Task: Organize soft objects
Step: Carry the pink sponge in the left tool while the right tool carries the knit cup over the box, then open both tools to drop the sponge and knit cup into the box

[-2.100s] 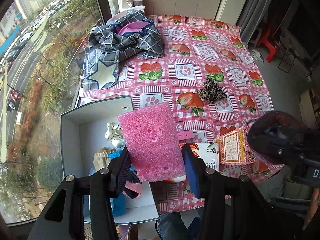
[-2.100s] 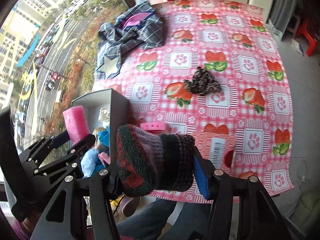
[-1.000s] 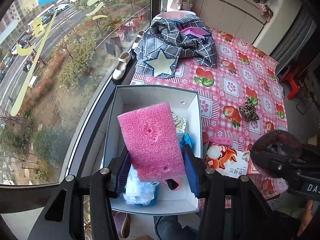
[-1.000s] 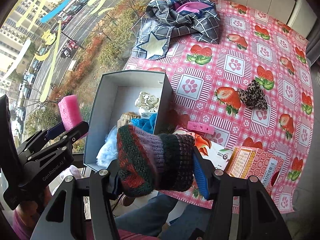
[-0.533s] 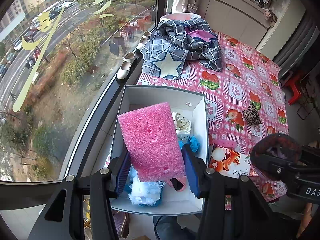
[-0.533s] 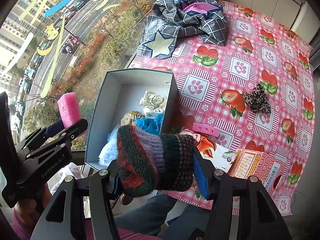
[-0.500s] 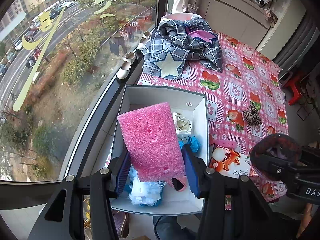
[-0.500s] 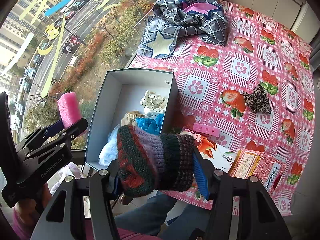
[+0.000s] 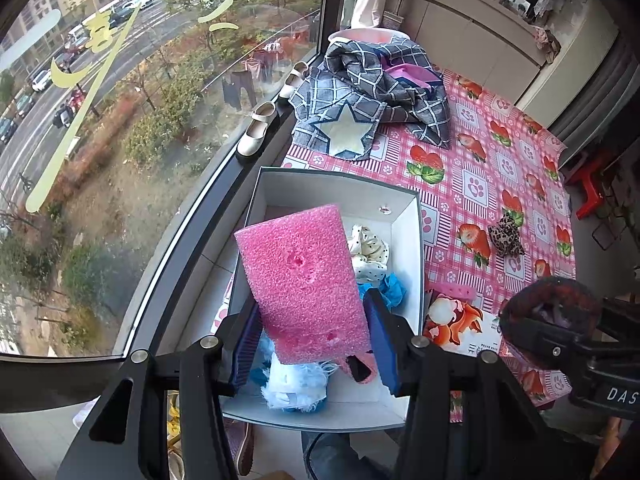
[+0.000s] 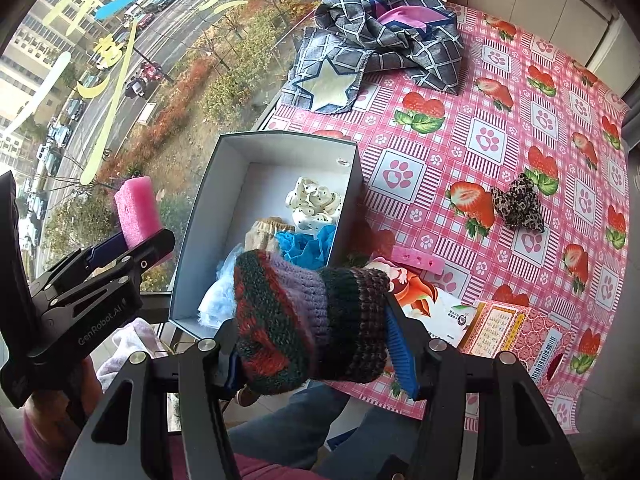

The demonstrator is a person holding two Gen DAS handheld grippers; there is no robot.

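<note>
Your pink foam block (image 9: 304,280) stands upright over the white box (image 9: 414,240); your striped knit hat (image 10: 308,320) hangs bunched near its edge. A leopard scrunchie (image 10: 518,202) lies apart on the surface.

A home balcony room: strawberry tablecloth (image 9: 480,184), crumpled plaid clothing (image 9: 384,96), shoes (image 9: 258,130) on the windowsill, street far below.

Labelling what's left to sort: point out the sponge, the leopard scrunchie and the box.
sponge (image 9: 300,272): left wrist view, middle of pink face.
leopard scrunchie (image 10: 518,208): right wrist view, centre of fabric.
box (image 10: 224,200): right wrist view, left inner wall.
</note>
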